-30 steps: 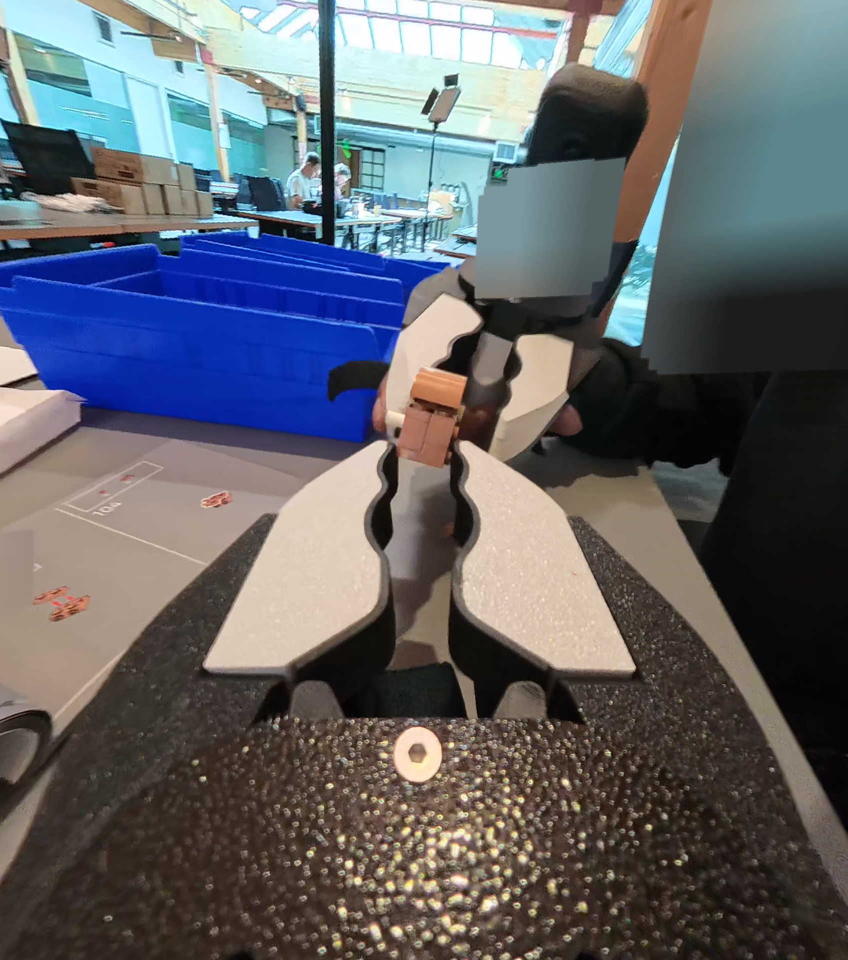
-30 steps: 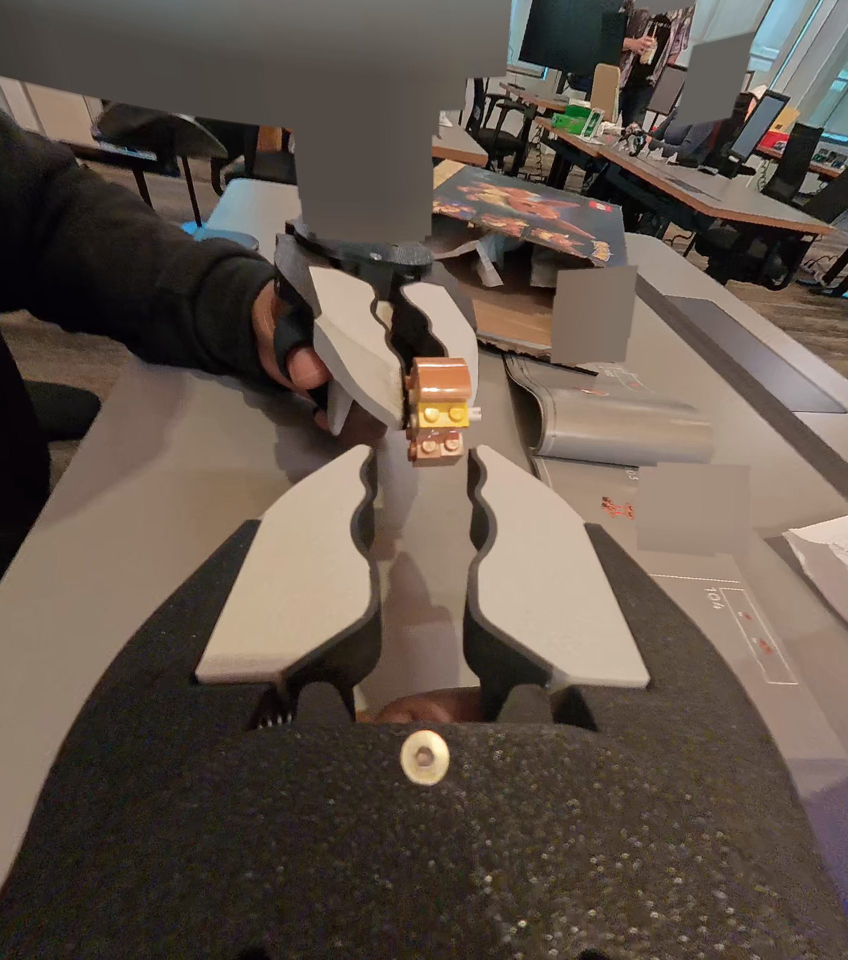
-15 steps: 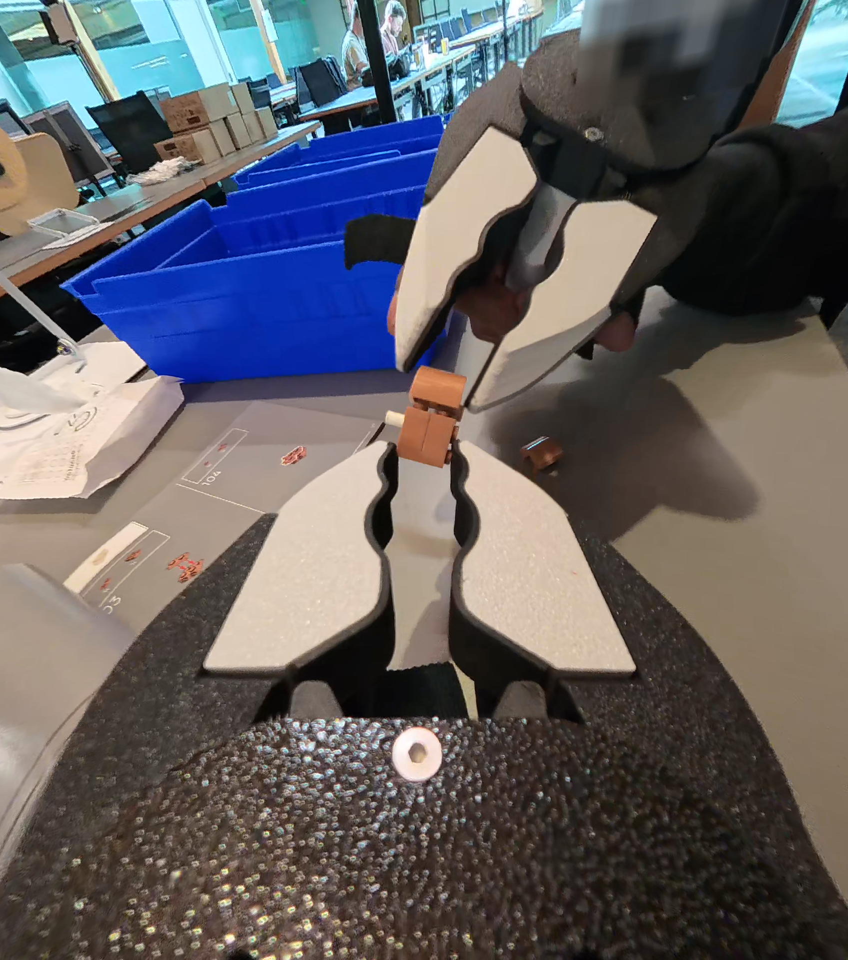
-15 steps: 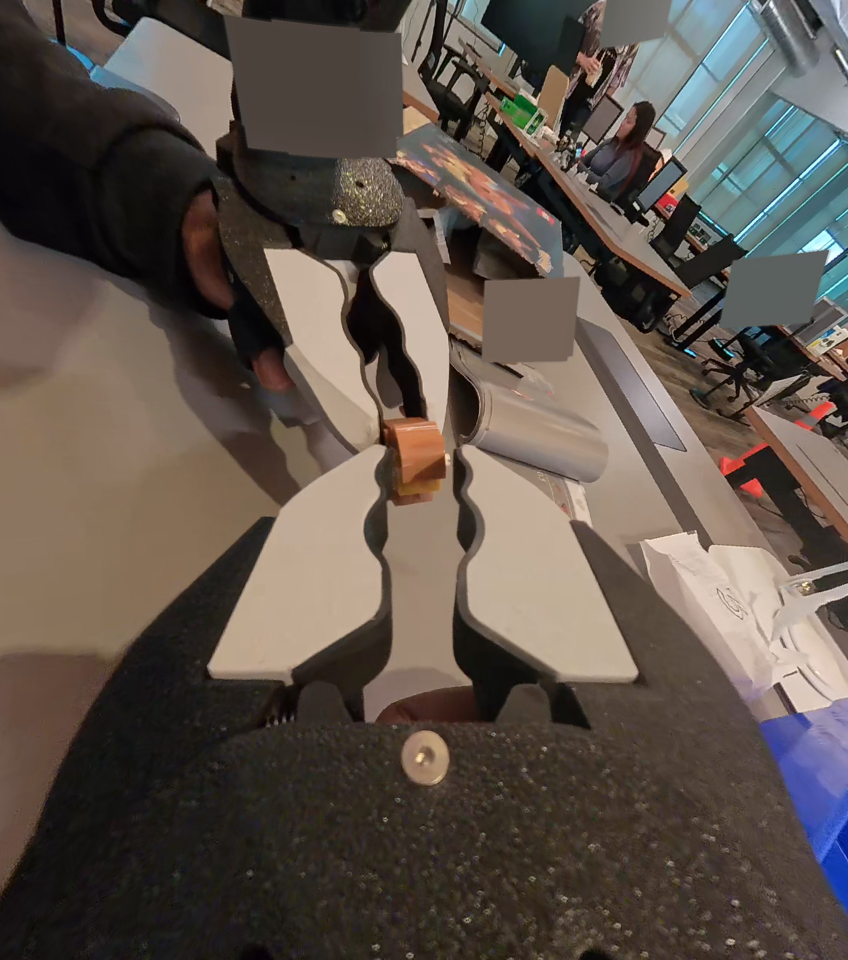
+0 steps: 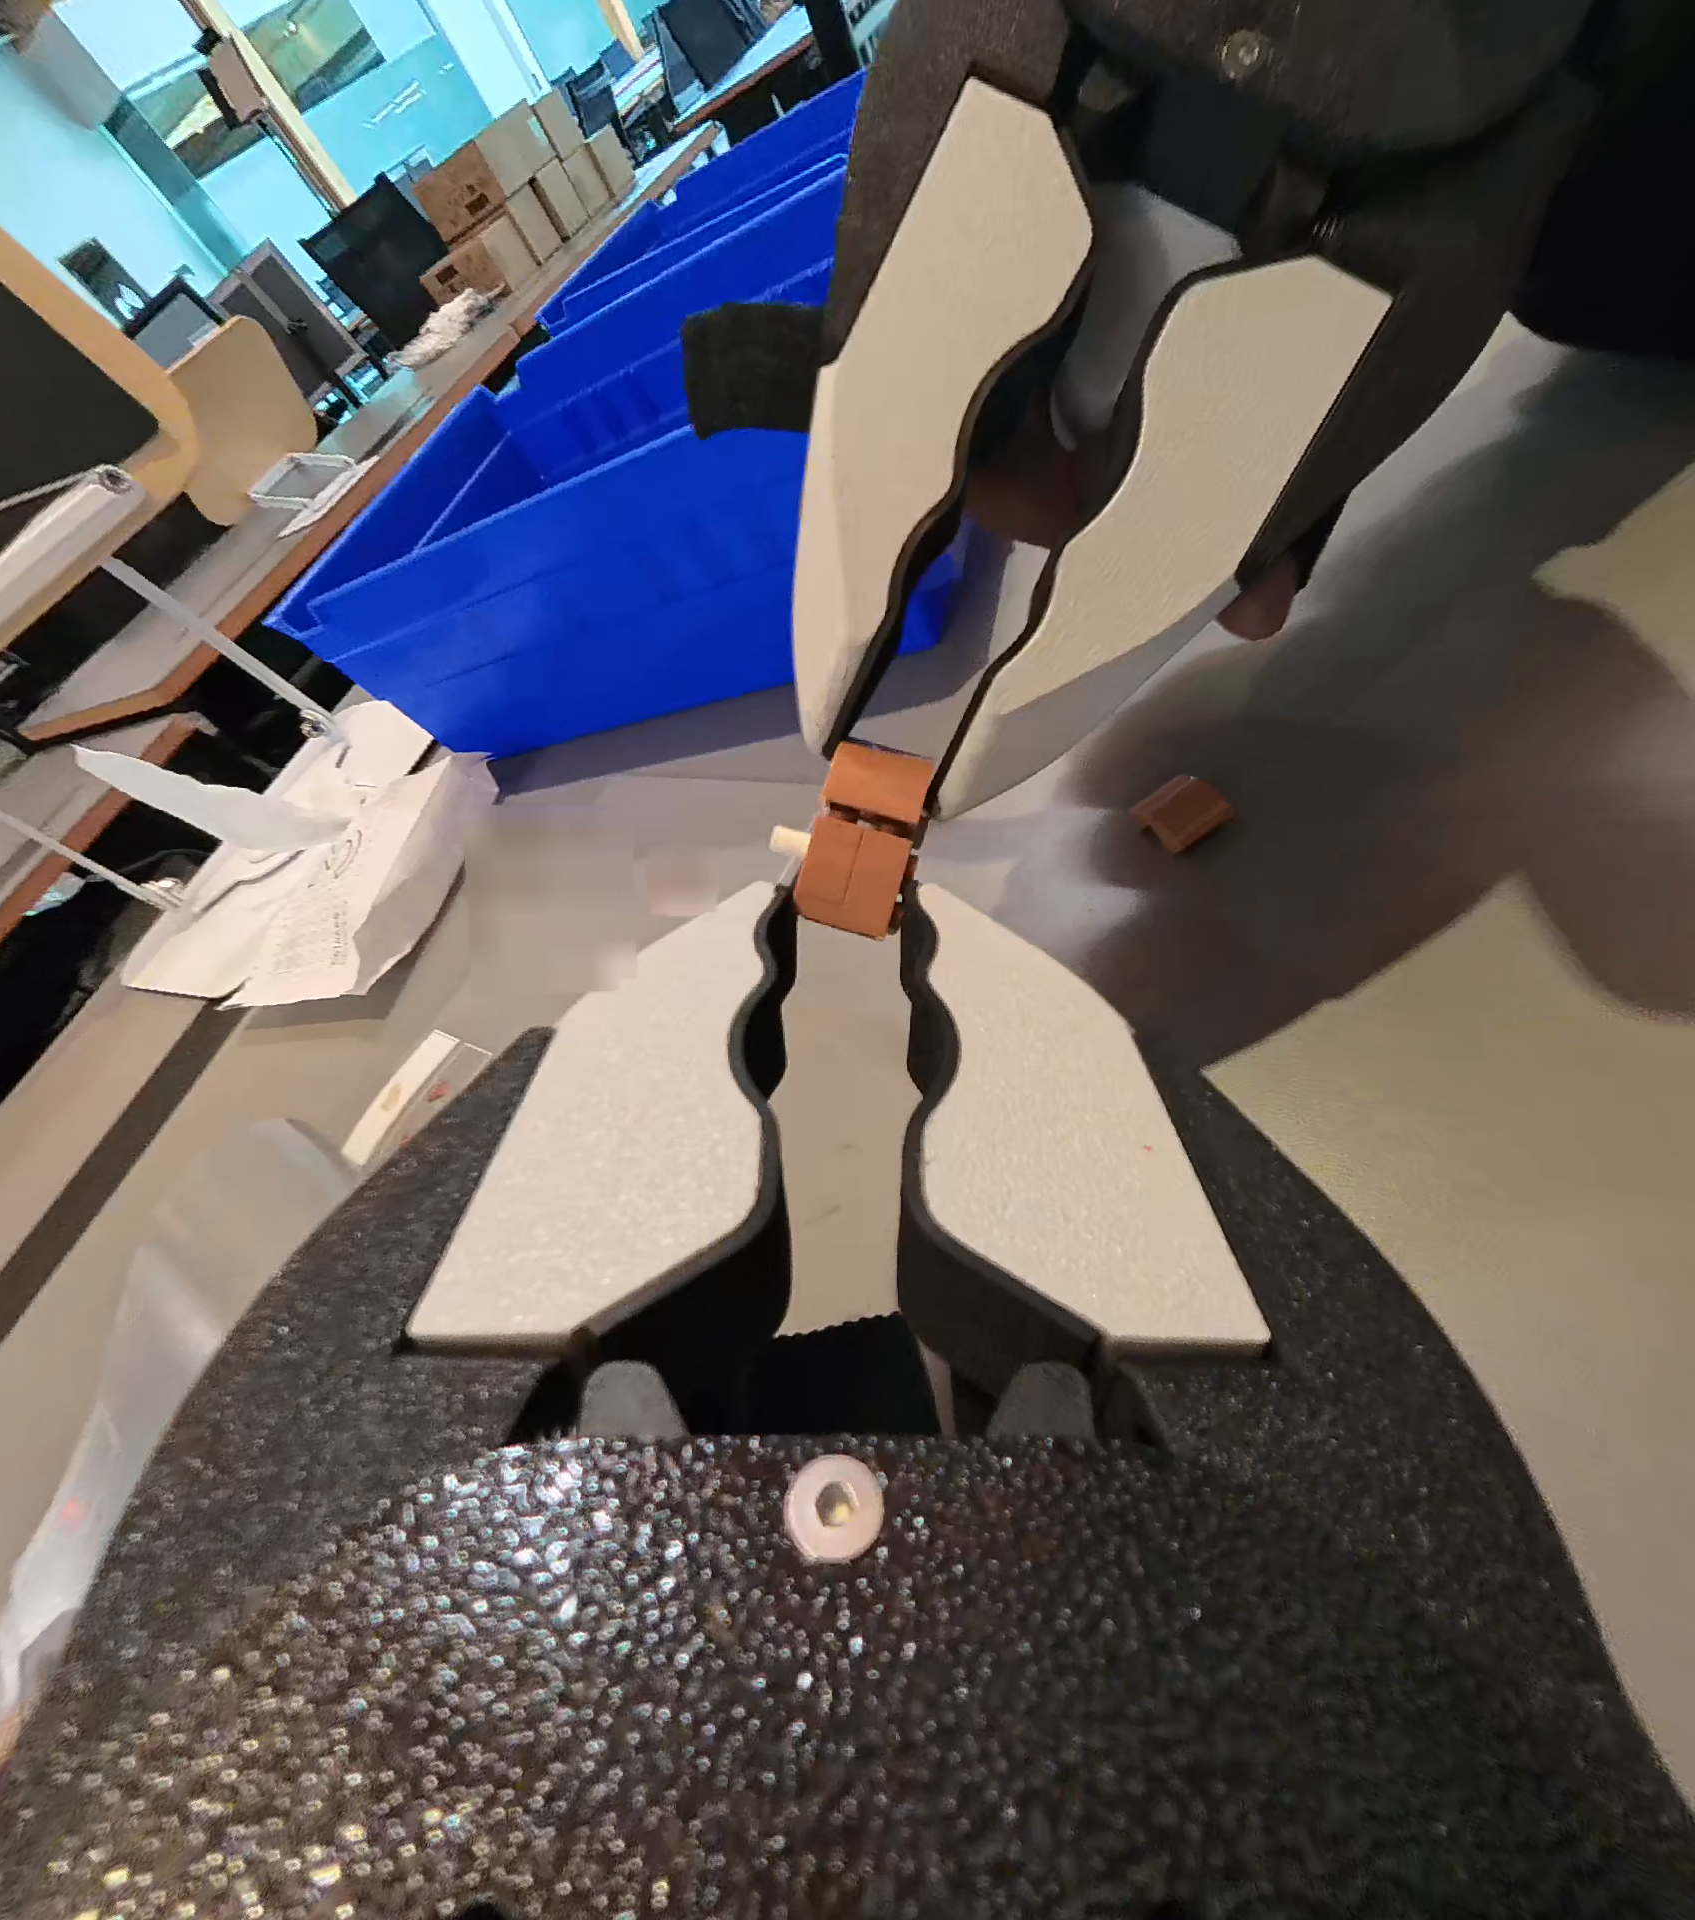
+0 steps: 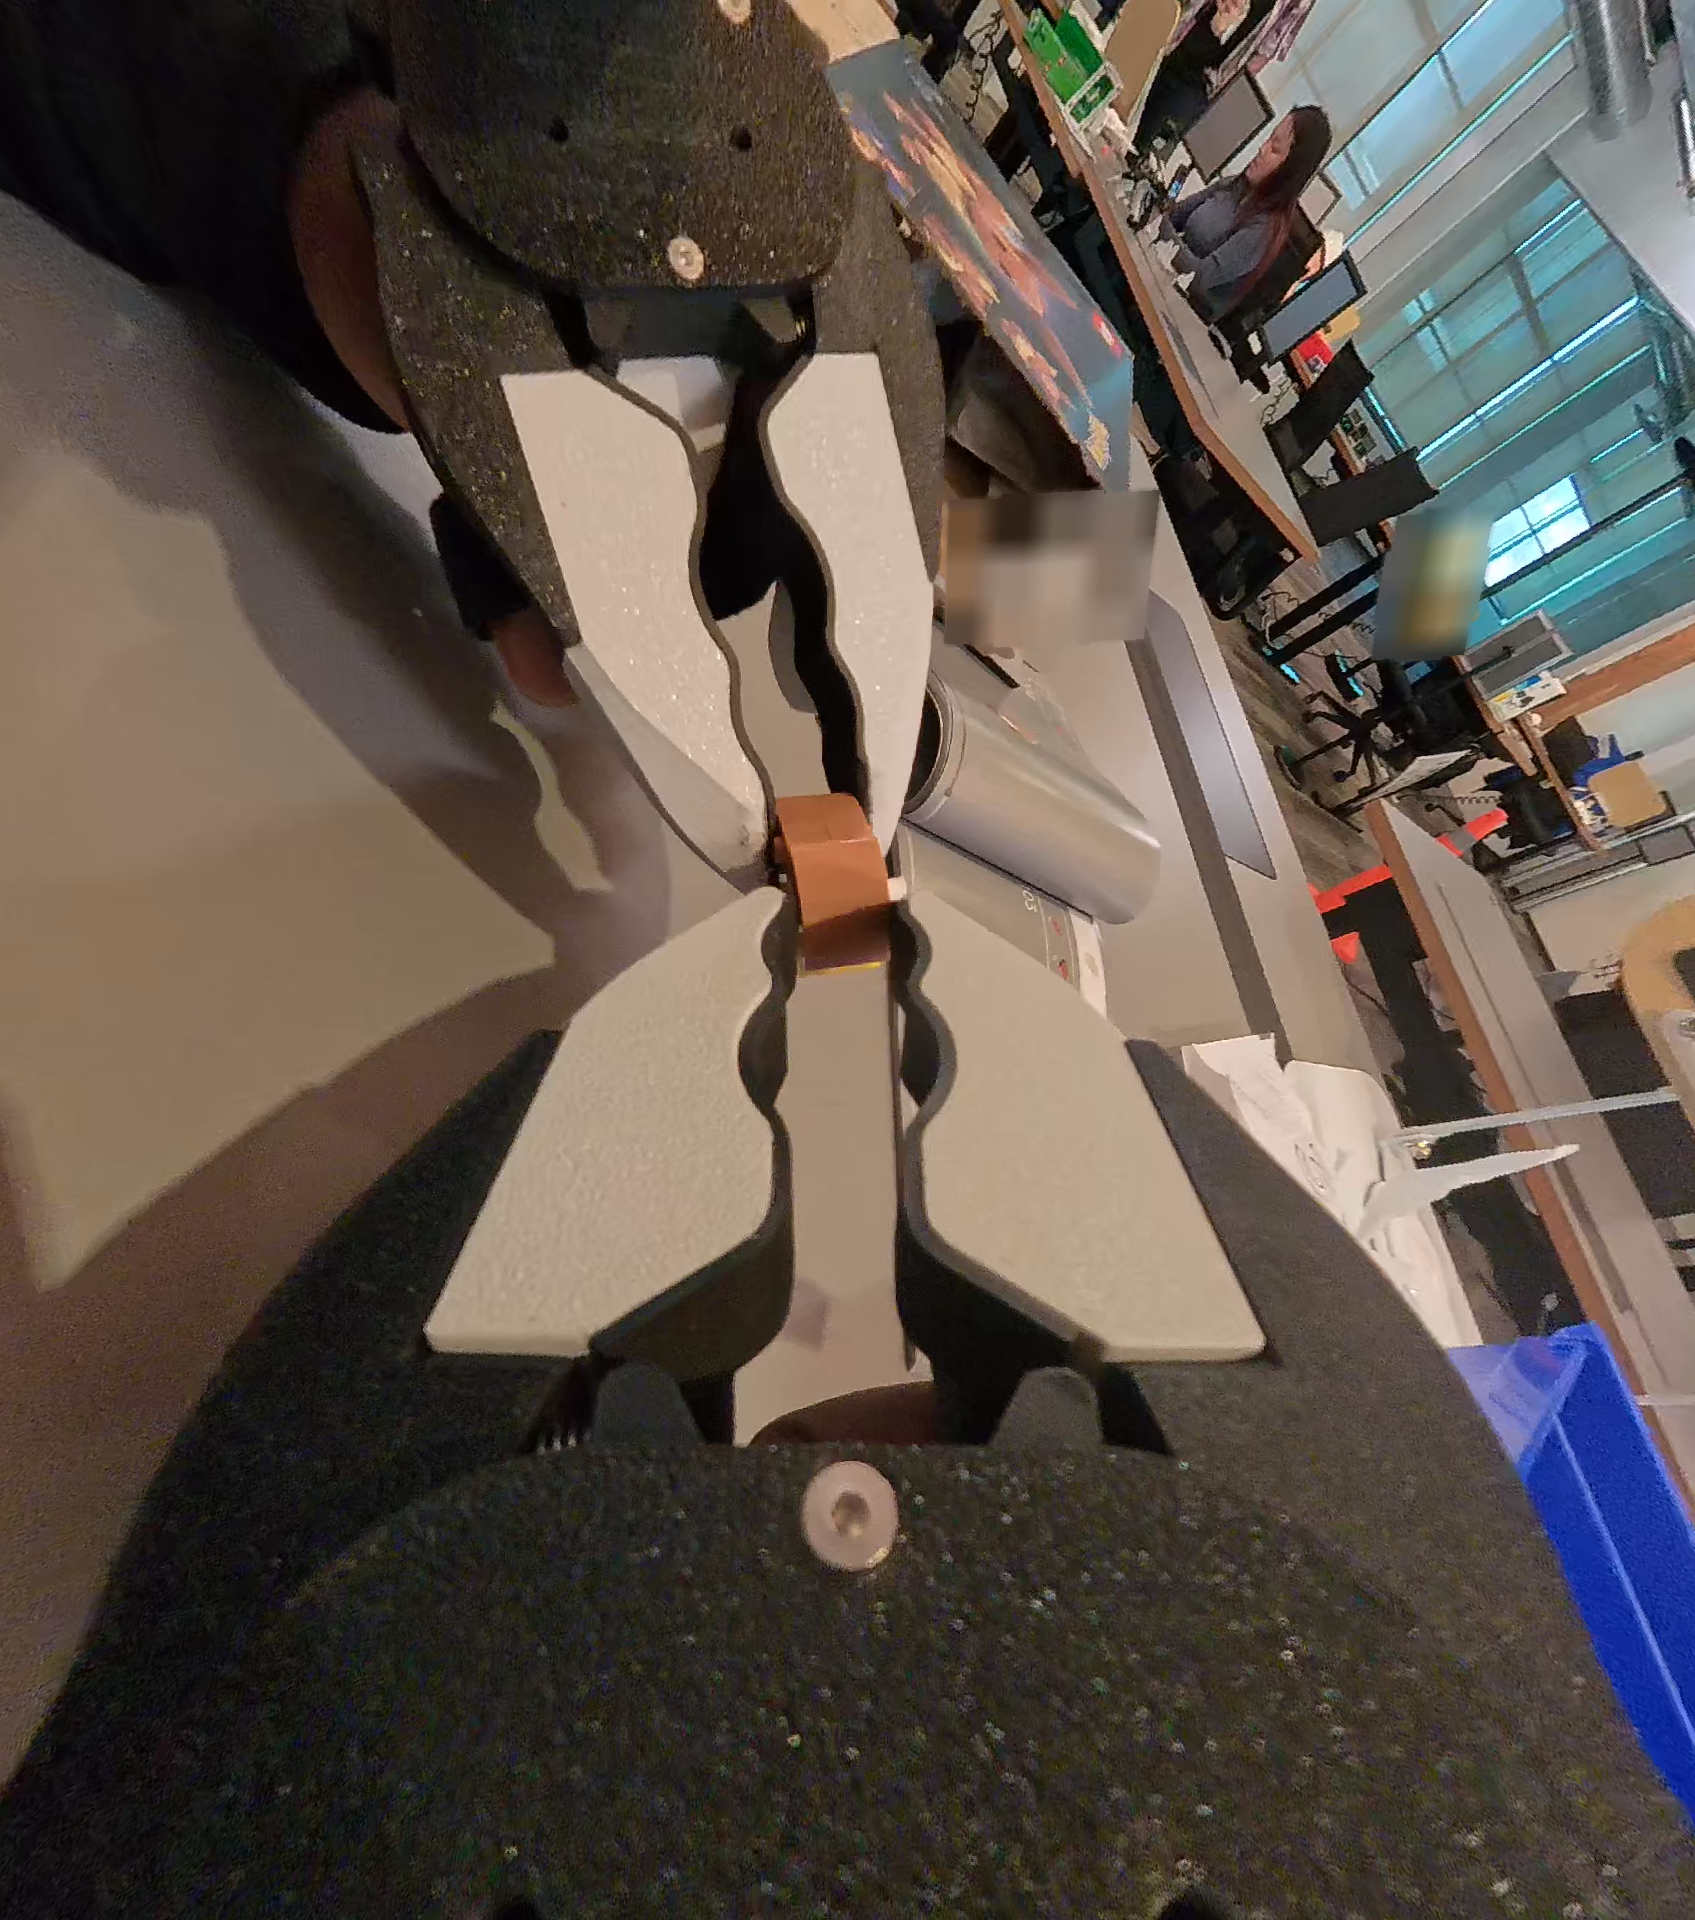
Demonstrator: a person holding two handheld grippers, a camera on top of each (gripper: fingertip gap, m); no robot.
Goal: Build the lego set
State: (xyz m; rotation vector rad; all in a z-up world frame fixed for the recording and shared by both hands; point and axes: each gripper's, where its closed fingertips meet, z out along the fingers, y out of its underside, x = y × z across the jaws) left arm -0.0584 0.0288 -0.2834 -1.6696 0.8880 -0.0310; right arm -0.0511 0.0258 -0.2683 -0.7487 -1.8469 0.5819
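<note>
A small brown brick assembly [image 5: 858,852] with a white peg [image 5: 786,840] on its side is held above the grey table [image 5: 1445,1143]. My left gripper [image 5: 848,904] is shut on its lower part. My right gripper [image 5: 884,758] comes down from above, and its fingertips [image 5: 968,779] clamp the rounded brown top piece. In the right wrist view the same assembly [image 6: 827,883] sits pinched between my right gripper's tips [image 6: 838,935], with the left gripper [image 6: 827,831] meeting it from the far side. A thin yellow edge shows under the brown piece.
A loose brown piece [image 5: 1181,814] lies on the table to the right. Blue bins [image 5: 614,582] stand behind, with a crumpled white paper bag [image 5: 323,883] at the left. A rolled grey booklet [image 6: 1030,831] and a picture box [image 6: 978,229] lie beyond. A person's hand [image 5: 1258,613] holds the right gripper. Only a small space, under 4 cm, lies between the two pairs of fingers.
My right gripper has closed in on the top of the brown assembly and narrowed until its tips clamp it. My left gripper has kept its hold. Both grippers have tilted over the table.
</note>
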